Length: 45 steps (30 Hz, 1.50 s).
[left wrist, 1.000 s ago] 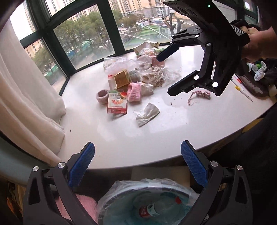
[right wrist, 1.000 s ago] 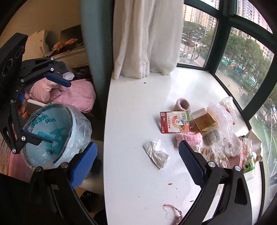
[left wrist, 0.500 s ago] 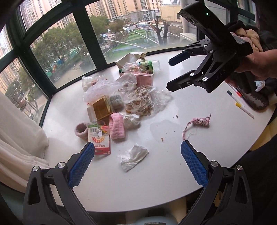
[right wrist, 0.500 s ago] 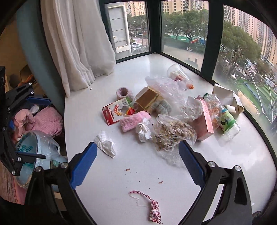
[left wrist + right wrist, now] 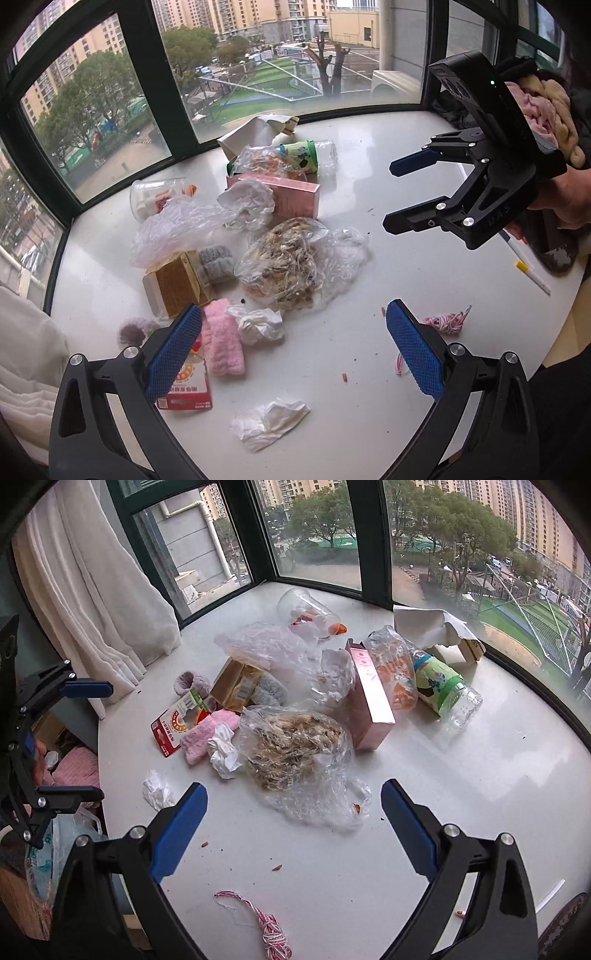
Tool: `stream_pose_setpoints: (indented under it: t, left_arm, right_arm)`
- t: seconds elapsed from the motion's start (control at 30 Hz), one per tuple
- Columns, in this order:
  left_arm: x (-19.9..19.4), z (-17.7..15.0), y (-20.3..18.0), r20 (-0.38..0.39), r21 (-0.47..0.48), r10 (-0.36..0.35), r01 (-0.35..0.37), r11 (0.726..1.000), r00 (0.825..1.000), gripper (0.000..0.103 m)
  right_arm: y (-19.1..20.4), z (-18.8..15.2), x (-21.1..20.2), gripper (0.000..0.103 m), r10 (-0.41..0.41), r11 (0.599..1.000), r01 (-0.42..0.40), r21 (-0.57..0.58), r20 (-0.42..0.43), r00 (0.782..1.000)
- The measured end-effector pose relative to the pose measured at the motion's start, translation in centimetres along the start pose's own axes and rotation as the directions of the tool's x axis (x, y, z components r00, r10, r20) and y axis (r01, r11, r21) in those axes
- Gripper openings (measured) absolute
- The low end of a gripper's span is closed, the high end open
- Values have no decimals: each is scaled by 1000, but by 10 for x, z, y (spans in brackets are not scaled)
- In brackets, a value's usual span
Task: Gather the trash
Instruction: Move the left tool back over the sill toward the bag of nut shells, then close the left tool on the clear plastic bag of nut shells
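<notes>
Both the left hand-held gripper (image 5: 291, 347) and right hand-held gripper (image 5: 293, 812) hover spread wide, empty, above the littered table (image 5: 461, 775).

A white curtain (image 5: 92, 590) hangs left of the window (image 5: 314, 528); two pens (image 5: 532, 273), possibly markers, lie below it.

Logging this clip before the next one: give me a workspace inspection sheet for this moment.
Surface: white curved window ledge, crumbs scattered.
Job's things: clear bag of dry scraps; pink carton; green-labelled bottle lying down; crumpled tissue; red-and-white packet; plastic cup on its side.
Clutter: pink fuzzy sock; pink-white string; marker pens.
Grippers: left gripper open, empty; right gripper open, empty.
Cables: nothing seen.
Surroundings: white curtain; lined bin beside the ledge.
</notes>
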<state>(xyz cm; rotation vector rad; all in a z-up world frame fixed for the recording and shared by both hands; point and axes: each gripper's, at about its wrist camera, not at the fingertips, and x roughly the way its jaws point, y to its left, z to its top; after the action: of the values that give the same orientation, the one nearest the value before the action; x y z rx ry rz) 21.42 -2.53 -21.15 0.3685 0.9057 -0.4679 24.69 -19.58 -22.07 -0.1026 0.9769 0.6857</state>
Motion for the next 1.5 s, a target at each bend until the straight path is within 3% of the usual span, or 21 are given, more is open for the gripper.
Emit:
stream_pose_setpoints:
  t: [0.27, 0.37, 0.9, 0.97, 1.1, 1.3, 1.5]
  left_arm:
    - [52, 24, 17, -7, -16, -45, 45, 999, 999, 97]
    - [74, 28, 25, -17, -20, -60, 60, 998, 998, 97]
    - [161, 19, 56, -79, -70, -122, 117, 991, 989, 97]
    - [168, 18, 59, -82, -85, -148, 141, 986, 986, 96]
    - [181, 15, 57, -100, -80, -184, 176, 981, 978, 90]
    - [195, 8, 60, -126, -109, -188, 175, 978, 974, 75]
    - [201, 3, 63, -143, -142, -194, 174, 974, 970, 55]
  right_arm:
    - [-27, 6, 32, 92, 33, 998, -32, 55, -16, 999]
    - [-39, 7, 46, 92, 84, 993, -83, 87, -8, 996]
    - [-59, -2, 112, 91, 173, 976, -165, 144, -43, 984]
    - [-62, -2, 117, 76, 183, 973, -174, 153, -45, 982]
    - [-67, -3, 126, 73, 193, 967, -182, 180, -48, 980]
    - [-63, -5, 134, 59, 214, 962, -198, 188, -69, 974]
    - [-60, -8, 138, 29, 233, 956, -212, 203, -89, 968]
